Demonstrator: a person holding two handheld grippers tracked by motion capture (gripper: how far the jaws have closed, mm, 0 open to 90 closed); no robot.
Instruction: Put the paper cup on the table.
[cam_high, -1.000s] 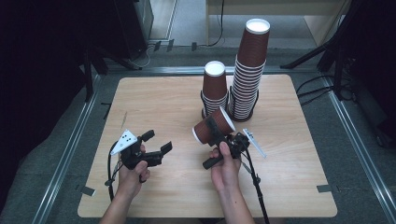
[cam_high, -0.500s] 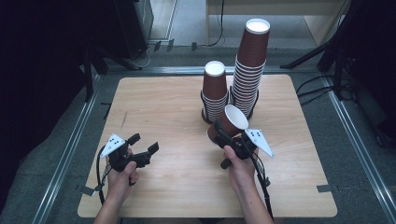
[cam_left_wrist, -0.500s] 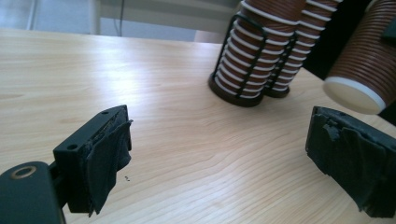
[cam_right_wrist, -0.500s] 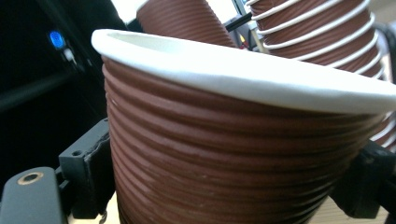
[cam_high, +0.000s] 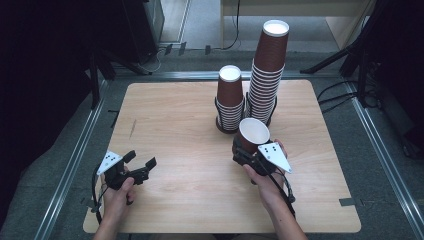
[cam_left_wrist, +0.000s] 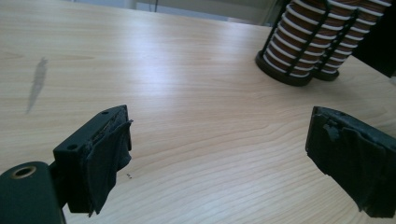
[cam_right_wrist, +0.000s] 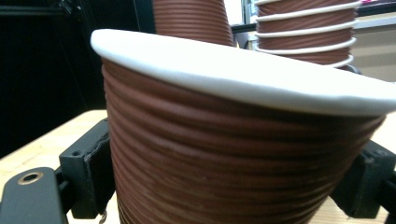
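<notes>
one cup (cam_high: 253, 134) clamped upright in right gripper (cam_high: 248, 152), two cup stacks (cam_high: 250, 85) just behind it, left gripper (cam_high: 141, 167) wide open, nothing between

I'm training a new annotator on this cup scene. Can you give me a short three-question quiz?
1. True or false: the right hand-held gripper grips a brown paper cup.
2. How many cup stacks stand at the table's far edge?
3. The left hand-held gripper is: A) open with nothing in it, B) shut on a cup.

Key: 1 true; 2 two, a short stack and a tall stack; 3 A.
</notes>
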